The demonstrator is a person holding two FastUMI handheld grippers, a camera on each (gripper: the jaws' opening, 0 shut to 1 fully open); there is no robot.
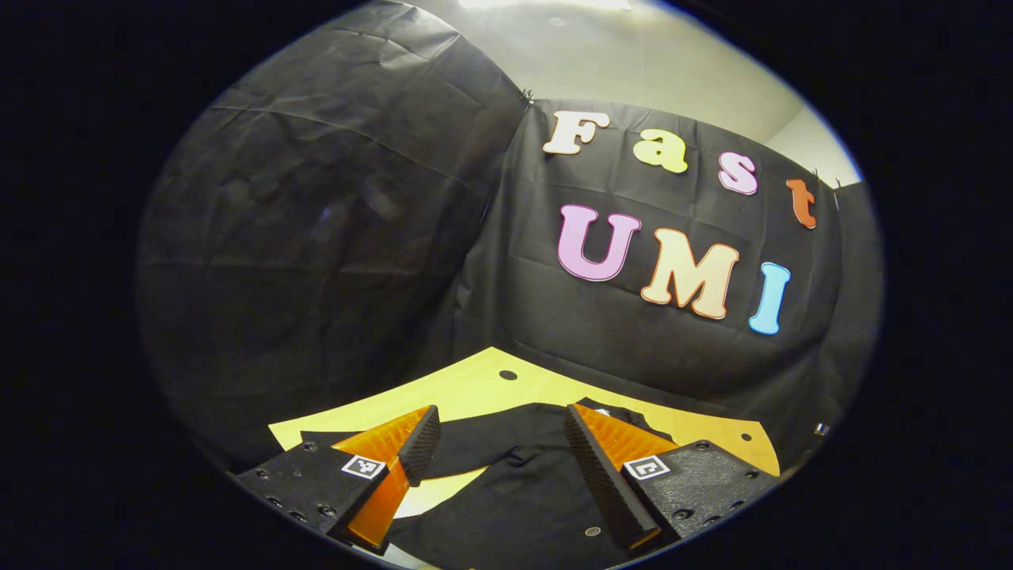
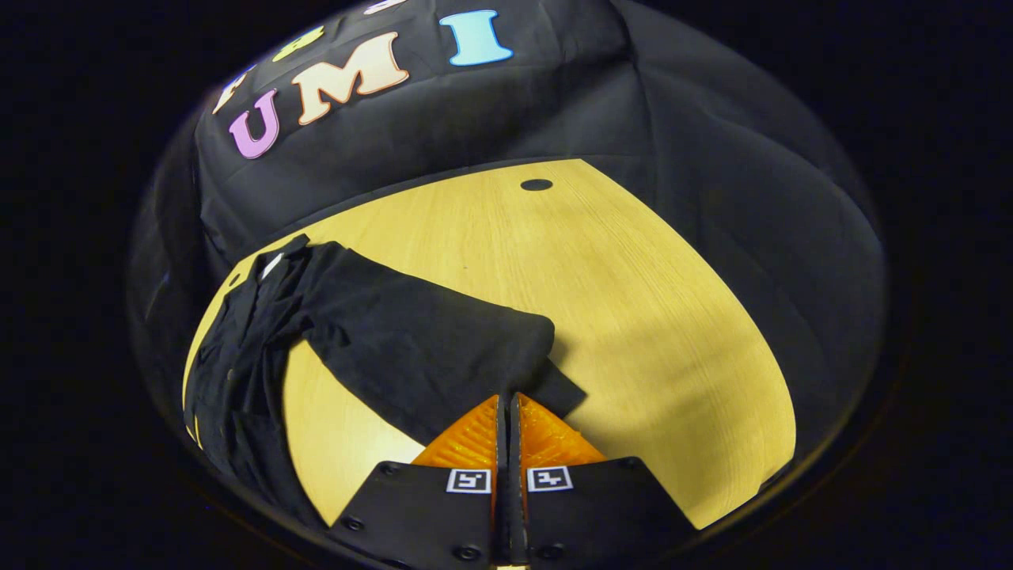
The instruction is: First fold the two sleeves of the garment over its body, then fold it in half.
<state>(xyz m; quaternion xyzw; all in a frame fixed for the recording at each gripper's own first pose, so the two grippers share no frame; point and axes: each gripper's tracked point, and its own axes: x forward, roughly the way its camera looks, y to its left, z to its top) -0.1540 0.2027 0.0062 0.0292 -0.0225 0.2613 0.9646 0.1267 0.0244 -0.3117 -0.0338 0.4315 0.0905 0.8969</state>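
The right gripper (image 2: 507,408) is seen closed, its fingers pinching the cuff of a sleeve (image 2: 427,348) of the black garment (image 2: 237,372), which is spread on the wooden table (image 2: 617,301). The left gripper (image 1: 500,435) is held wide apart above the body, empty. The thin cuff could be lost if pulled fast; bare tabletop is left rightward

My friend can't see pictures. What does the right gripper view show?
The right gripper, its fingers pressed together, pinches the end of a black garment's sleeve stretched across a light wooden table. The rest of the garment lies bunched at the table's left edge.
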